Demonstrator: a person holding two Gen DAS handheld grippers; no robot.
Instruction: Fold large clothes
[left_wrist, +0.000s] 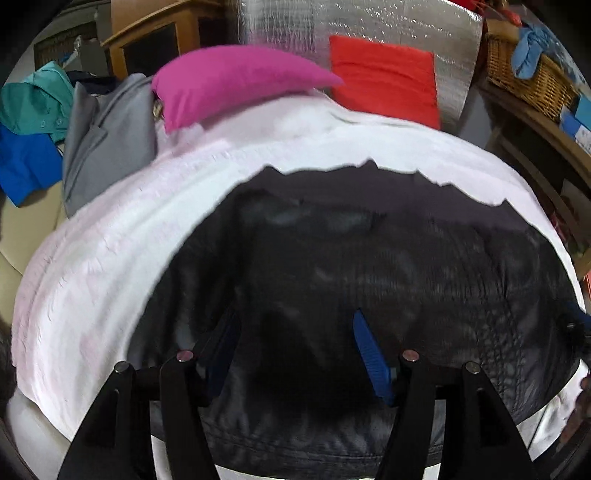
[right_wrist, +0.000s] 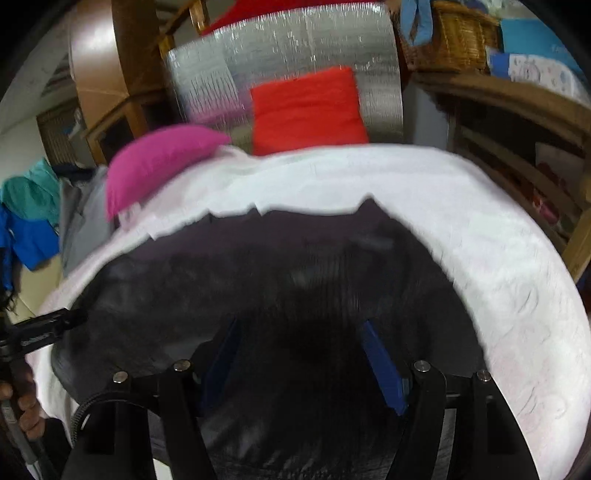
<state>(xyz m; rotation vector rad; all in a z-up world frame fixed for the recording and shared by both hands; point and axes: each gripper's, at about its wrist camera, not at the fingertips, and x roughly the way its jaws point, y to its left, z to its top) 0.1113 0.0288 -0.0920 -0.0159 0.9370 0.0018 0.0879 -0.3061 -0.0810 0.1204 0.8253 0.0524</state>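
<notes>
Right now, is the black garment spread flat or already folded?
Cannot tell for sure. The black garment lies broad and fairly flat across the white bedcover; blur hides any fold line. Both grippers, left and right, hover open.

Large crinkled garment (left_wrist: 369, 266): black, faint sheen
Textured bedspread (left_wrist: 122, 236): white, pale pink tint
Plump pillow (left_wrist: 229, 79): magenta
Flat square cushion (left_wrist: 386, 79): red
Gripper finger pads (left_wrist: 369, 354): blue

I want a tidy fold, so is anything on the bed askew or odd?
The black garment lies spread on the white cover, its far edge jagged rather than straight. The pink pillow sits tilted. Nothing looks spilled or damaged.
</notes>
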